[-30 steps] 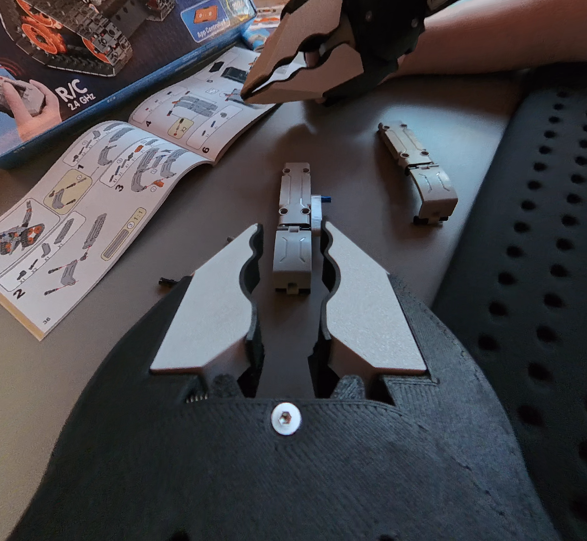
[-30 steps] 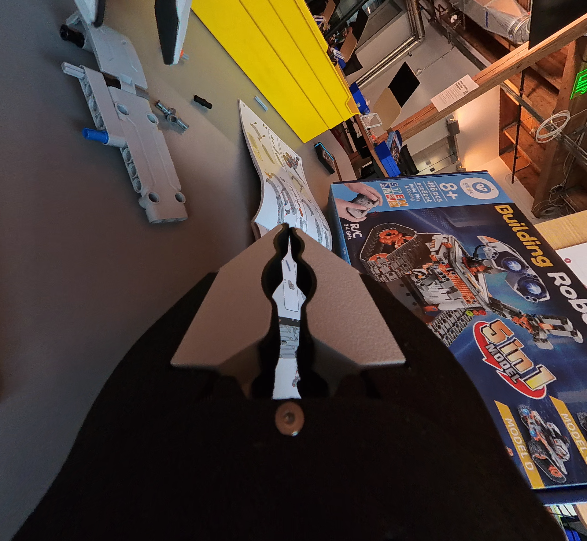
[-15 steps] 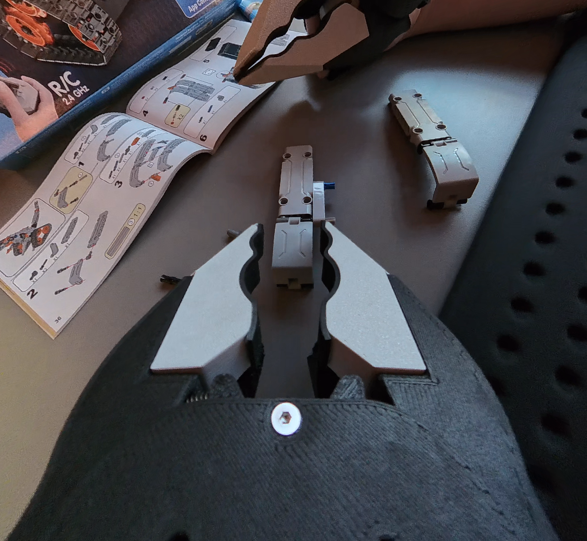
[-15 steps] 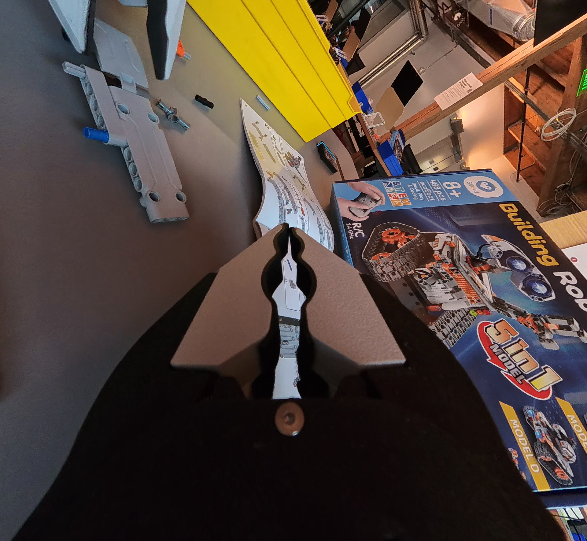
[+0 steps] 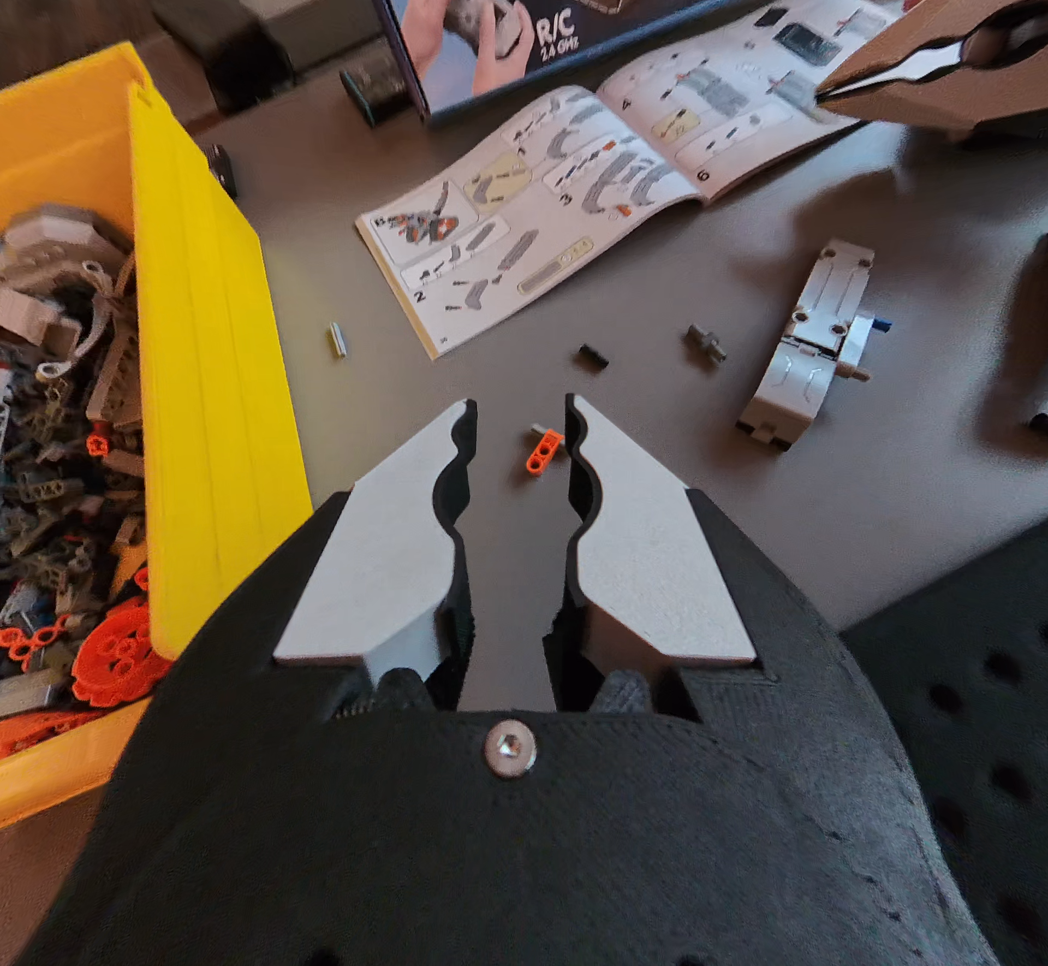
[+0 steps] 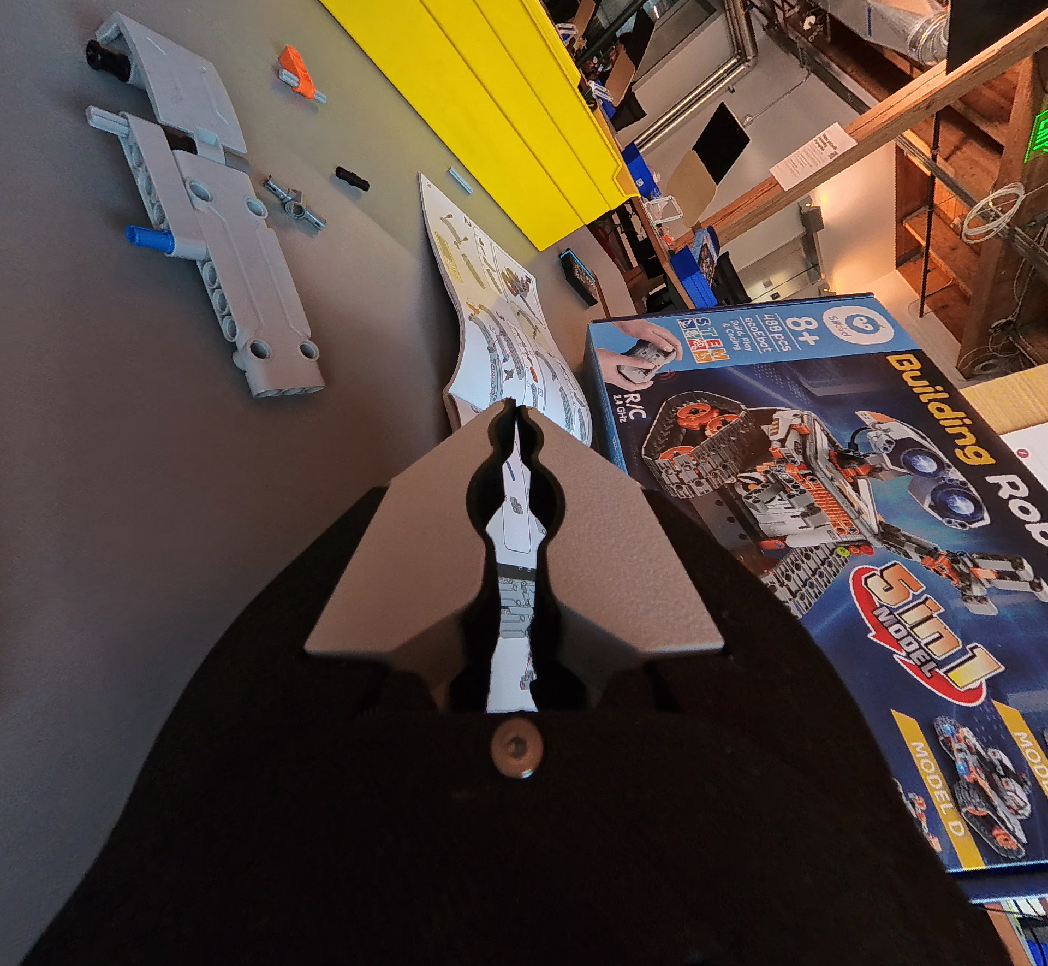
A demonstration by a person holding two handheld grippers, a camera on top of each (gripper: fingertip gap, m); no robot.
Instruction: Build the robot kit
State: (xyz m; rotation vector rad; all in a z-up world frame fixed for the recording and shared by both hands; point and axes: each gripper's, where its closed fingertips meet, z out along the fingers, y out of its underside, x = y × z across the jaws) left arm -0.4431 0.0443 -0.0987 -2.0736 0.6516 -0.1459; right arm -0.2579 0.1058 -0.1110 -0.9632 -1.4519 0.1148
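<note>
My left gripper (image 5: pixel 519 405) is open and empty, low over the grey table. A small orange connector piece (image 5: pixel 543 451) lies on the table between its fingertips, untouched; it also shows in the right wrist view (image 6: pixel 298 71). A grey panel assembly (image 5: pixel 805 360) with a blue pin lies to the right (image 6: pixel 227 235). My right gripper (image 6: pixel 515 408) is shut, its tips resting on the open instruction booklet (image 6: pixel 510 326), as the left wrist view shows (image 5: pixel 819 96).
A yellow bin (image 5: pixel 198 371) full of loose parts stands at the left. The blue kit box (image 6: pixel 822 485) lies behind the booklet (image 5: pixel 567 201). A black pin (image 5: pixel 592 357), a grey axle pin (image 5: pixel 705 343) and a small grey rod (image 5: pixel 337 340) lie loose. A black perforated pad (image 5: pixel 964 683) is at the right. There is about 20 cm between the tips of the two grippers.
My left gripper has swung left, away from the grey panel assembly, and now stands over the orange piece with the yellow bin in view. The right gripper has stayed shut on the booklet.
</note>
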